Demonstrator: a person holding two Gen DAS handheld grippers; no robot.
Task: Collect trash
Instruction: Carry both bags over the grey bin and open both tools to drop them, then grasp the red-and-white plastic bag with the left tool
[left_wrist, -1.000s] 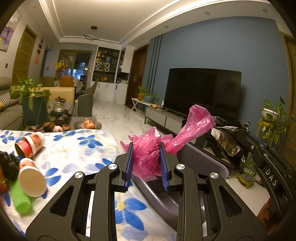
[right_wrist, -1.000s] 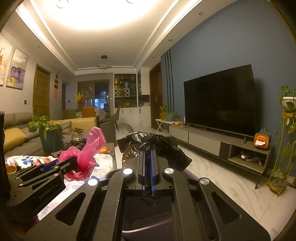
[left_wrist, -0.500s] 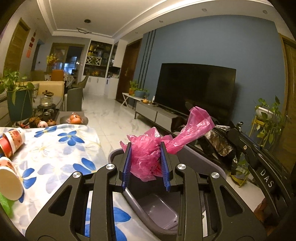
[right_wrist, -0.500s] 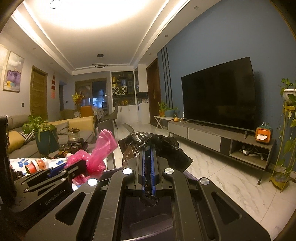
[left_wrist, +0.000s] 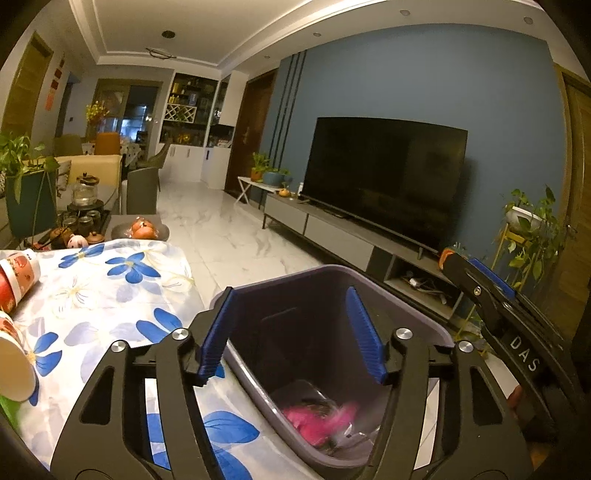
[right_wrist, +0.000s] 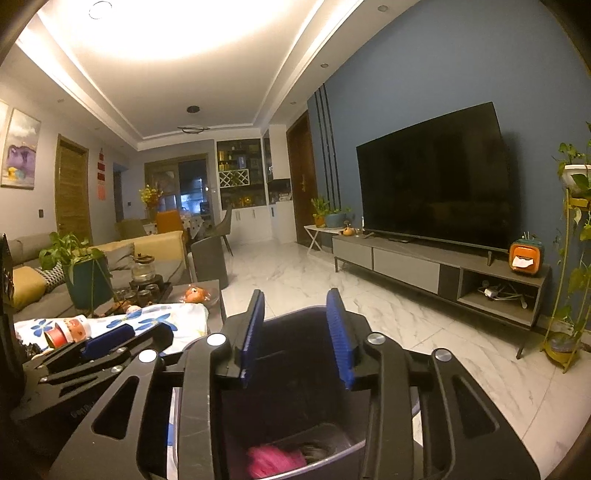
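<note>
The left gripper (left_wrist: 291, 332) hangs above the grey bin (left_wrist: 417, 314), its jaws spread wide with nothing between them; the right gripper (right_wrist: 295, 328) hangs over the same bin (right_wrist: 354, 317), jaws likewise spread and empty; the two tools sit close, the right one showing at the right edge of the left view. The pink bag (left_wrist: 317, 417) lies crumpled at the bottom of the bin beside darker, blurred wrapping; the bin's rim stands just beside the edge of the tabletop (left_wrist: 110, 295), which wears a white cloth printed with blue flowers; paper cups (left_wrist: 14, 280) lie tipped on it at the far left. Beyond the bin the pale marble floor (right_wrist: 303, 273) runs open toward the television (right_wrist: 436, 177) on its low cabinet against the blue wall; a potted plant (right_wrist: 576, 258) stands at the right.
</note>
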